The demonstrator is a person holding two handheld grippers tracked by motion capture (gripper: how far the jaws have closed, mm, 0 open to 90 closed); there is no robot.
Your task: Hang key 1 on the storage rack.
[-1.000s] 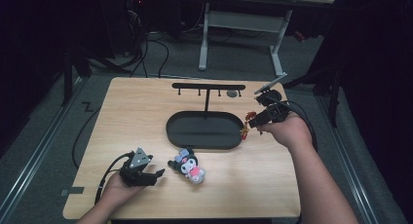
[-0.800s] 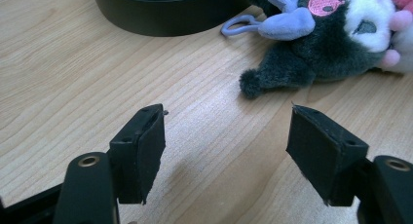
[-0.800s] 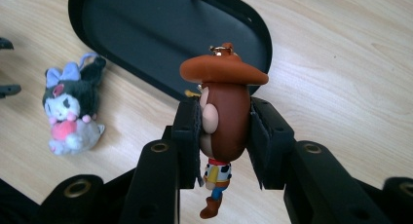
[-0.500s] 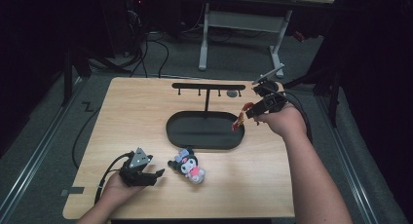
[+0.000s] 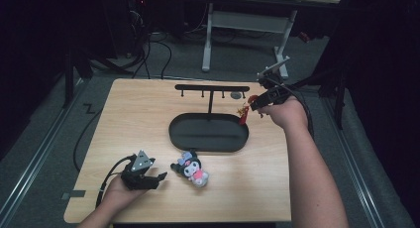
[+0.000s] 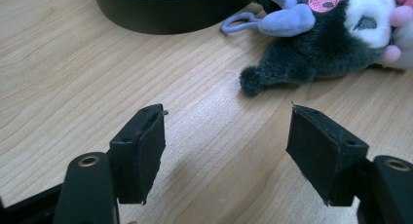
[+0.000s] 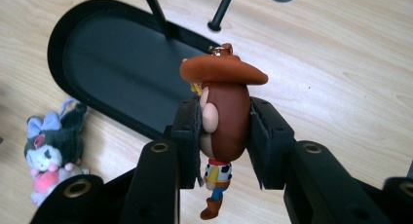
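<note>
Light wood-grain table [image 5: 247, 183] top under a dim room forms the work surface, with dark floor and cables beyond its far edge.

Cowboy figure keychain [image 7: 221, 112]: clamped by its head between the two pads of the right gripper [image 7: 224, 136], brown hat projecting past the jaw tips, a small metal ring at the hat crown, body and boots hanging below the jaws. In the high view the right gripper [image 5: 258, 103] holds the figure [image 5: 243, 115] above the table, just off the right end of the tray and below the right end of the hanger bar.

Black oval tray [image 7: 97, 58]: ahead of the right jaws and to their left. The black hanger stand [image 5: 212, 89] rises from its far side, with a crossbar carrying short pegs.

Plush toy [image 6: 331, 34]: dark fur, white face, lilac bow with a loop. It lies on the table ahead of the left jaws, toward their right-hand pad, not touching them; the tray wall [image 6: 165, 12] lies beyond.

Left gripper [image 6: 226, 146]: jaws spread wide, nothing between the pads, bare wood below. In the high view it [image 5: 161, 177] rests low at the near left of the table, tips pointing at the plush toy [image 5: 193, 169].
</note>
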